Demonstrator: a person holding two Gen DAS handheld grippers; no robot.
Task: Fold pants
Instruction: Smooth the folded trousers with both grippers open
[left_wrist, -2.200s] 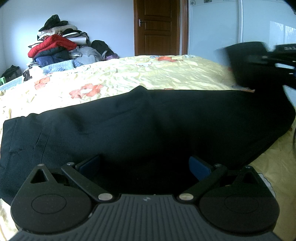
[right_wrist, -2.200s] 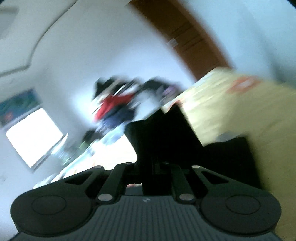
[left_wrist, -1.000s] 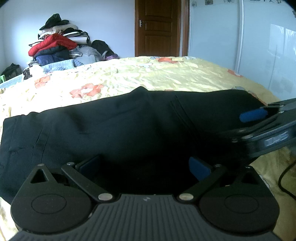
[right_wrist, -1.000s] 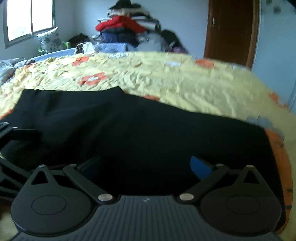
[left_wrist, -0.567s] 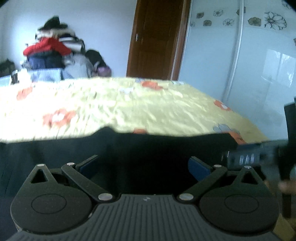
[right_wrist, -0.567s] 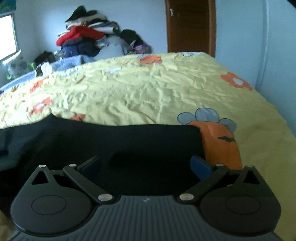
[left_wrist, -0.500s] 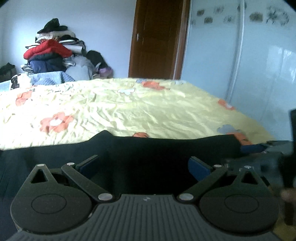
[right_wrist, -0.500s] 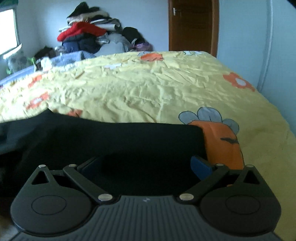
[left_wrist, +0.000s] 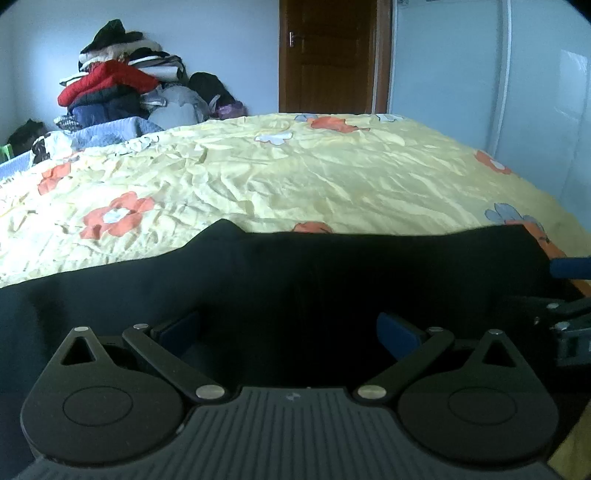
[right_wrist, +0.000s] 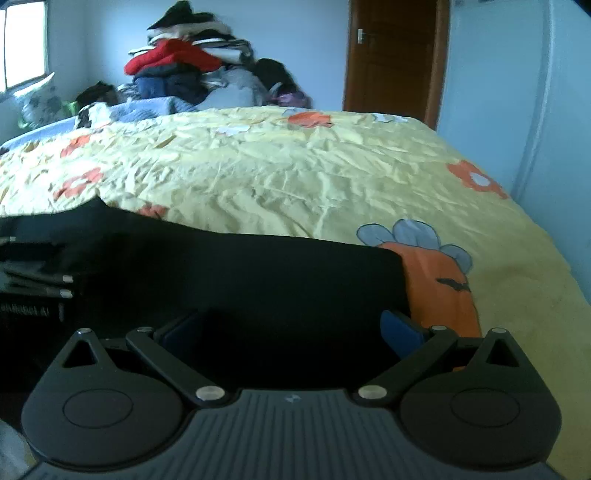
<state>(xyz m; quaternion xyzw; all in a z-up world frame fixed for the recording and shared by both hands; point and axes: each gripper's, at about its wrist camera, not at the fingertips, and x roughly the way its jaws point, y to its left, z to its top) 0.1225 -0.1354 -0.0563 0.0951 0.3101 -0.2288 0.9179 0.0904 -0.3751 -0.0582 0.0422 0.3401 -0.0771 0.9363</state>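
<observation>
Pants (left_wrist: 295, 280), black, lie flat along the near edge of the bed (left_wrist: 332, 177), long axis running left to right across both views, right end squared off just short of the orange carrot print (right_wrist: 439, 291). Beyond their far edge the yellow bedspread is open up to the clothes pile (left_wrist: 114, 92). Left gripper (left_wrist: 288, 328) and right gripper (right_wrist: 291, 328) sit side by side over the fabric, fingers spread wide, gripping nothing.

Home bedroom: bed (left_wrist: 332, 177) (floral sheet), clothes pile (left_wrist: 122, 92), door (left_wrist: 328, 55).
</observation>
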